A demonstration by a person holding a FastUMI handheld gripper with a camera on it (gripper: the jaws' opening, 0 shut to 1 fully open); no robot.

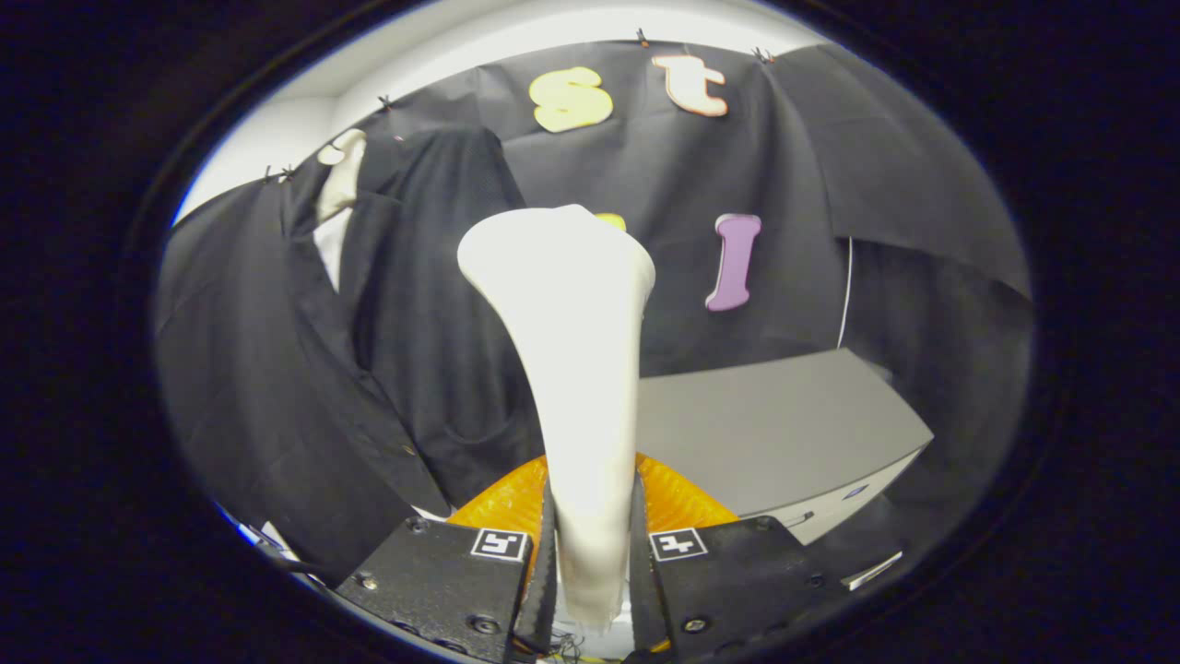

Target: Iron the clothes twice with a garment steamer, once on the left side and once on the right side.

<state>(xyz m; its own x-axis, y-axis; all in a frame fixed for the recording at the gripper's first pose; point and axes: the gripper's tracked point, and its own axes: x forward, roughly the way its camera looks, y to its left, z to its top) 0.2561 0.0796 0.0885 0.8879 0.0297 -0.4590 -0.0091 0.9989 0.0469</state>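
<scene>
My gripper [590, 544] is shut on the white handle of a garment steamer [572, 350]. The steamer rises from between my fingers and widens to its head at the top. Its head points away toward the booth wall. A dark jacket [369, 369] hangs on a pale hanger [341, 180] to the left of the steamer, with a white shirt strip showing at its collar. The steamer head stands to the right of the jacket's front panel; I cannot tell whether it touches the fabric.
A grey box-like unit [784, 433] sits to the right, just beyond my fingers. A thin white cord [845, 295] hangs down the wall behind it. An orange part [502, 503] shows just behind my fingers.
</scene>
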